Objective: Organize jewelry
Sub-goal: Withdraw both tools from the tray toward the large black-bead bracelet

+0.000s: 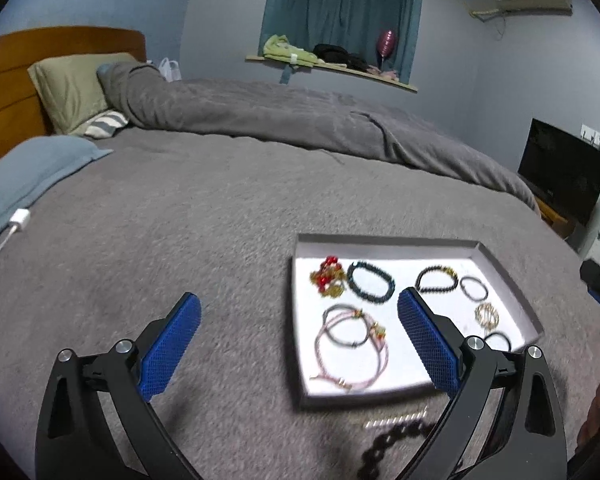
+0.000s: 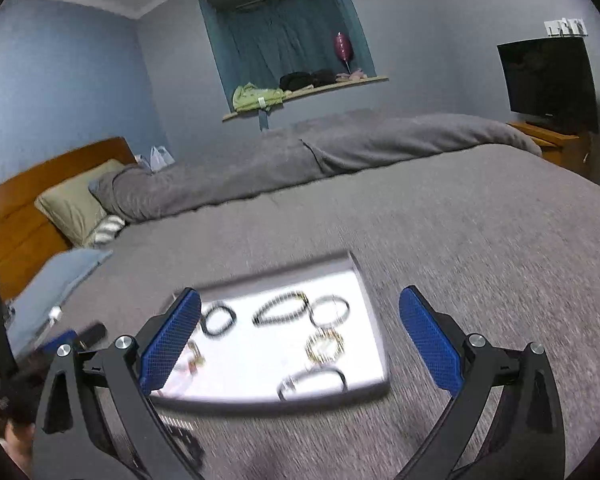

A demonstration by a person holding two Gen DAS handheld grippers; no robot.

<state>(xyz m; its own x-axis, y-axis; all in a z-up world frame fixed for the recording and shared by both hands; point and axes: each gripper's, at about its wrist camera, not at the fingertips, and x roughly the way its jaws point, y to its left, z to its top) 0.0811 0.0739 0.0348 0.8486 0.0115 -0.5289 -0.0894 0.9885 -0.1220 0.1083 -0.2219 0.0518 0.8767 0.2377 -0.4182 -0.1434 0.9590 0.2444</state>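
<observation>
The tray (image 1: 384, 240) rests on the grey bedspread (image 1: 204, 216), its white floor holding the jewelry. In the left wrist view it contains a red-and-gold piece (image 1: 328, 277), a dark bead bracelet (image 1: 370, 282), a pink cord necklace (image 1: 350, 350), and several smaller bracelets (image 1: 437, 279) toward the right wall. A black chain (image 1: 396, 440) and a pale beaded strip (image 1: 396, 419) lie on the bedspread just in front of the tray.

The left gripper (image 1: 300, 312) stands wide, nothing between its fingers. The right gripper (image 2: 300, 312) likewise stands wide and empty above the tray's near edge; this view is blurred.
</observation>
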